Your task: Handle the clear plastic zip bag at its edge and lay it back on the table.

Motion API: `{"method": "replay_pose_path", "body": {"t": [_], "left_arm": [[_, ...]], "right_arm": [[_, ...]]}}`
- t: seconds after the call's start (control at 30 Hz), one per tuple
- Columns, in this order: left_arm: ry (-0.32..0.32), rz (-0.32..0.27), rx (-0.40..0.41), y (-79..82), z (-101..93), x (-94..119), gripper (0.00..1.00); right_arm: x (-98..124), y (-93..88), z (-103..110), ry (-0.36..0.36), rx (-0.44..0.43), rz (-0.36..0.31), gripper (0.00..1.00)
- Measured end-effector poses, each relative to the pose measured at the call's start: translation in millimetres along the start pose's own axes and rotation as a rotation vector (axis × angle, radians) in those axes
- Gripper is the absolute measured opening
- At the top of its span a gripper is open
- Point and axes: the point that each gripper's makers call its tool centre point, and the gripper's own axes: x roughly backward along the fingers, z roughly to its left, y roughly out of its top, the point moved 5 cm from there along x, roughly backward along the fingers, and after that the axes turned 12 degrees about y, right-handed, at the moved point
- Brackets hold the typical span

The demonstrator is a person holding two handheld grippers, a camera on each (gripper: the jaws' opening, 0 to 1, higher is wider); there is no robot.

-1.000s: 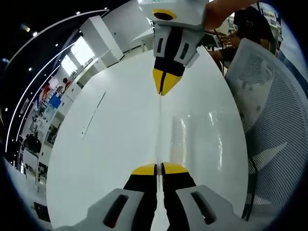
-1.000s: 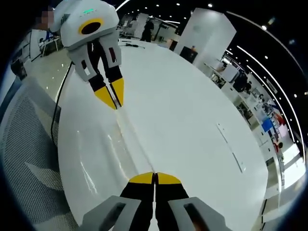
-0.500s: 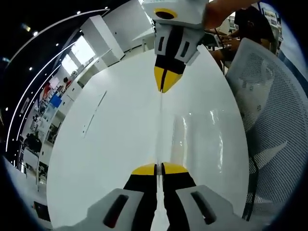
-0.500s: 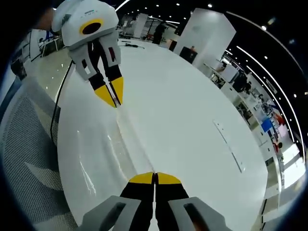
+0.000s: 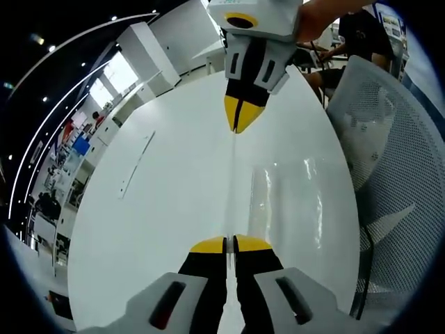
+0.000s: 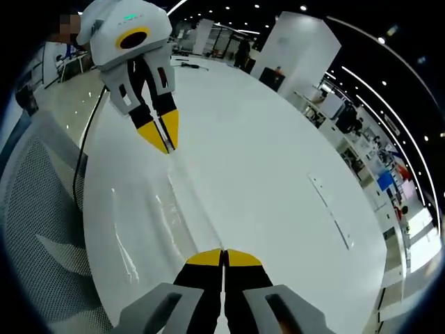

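Spanning a large open hall with ceiling lights and white pillars, a glossy white table (image 5: 167, 209) carries one clear zip bag (image 5: 278, 188), stretched edge-on between two grippers over the table's edge nearest a mesh chair (image 5: 389, 160). Left gripper (image 5: 230, 244) and right gripper (image 6: 224, 258) each have jaws pressed together pinching the bag's edge. The bag's outline is hard to trace, showing mostly as glare.
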Motion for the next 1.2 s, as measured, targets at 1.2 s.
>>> {"method": "replay_pose_path", "body": {"t": [1.2], "left_arm": [[0.024,-0.017,-0.068,14.6,2.4,-1,0.00]], "right_arm": [[18,18.1,-6,0.013,-0.052,-0.166,0.07]]}}
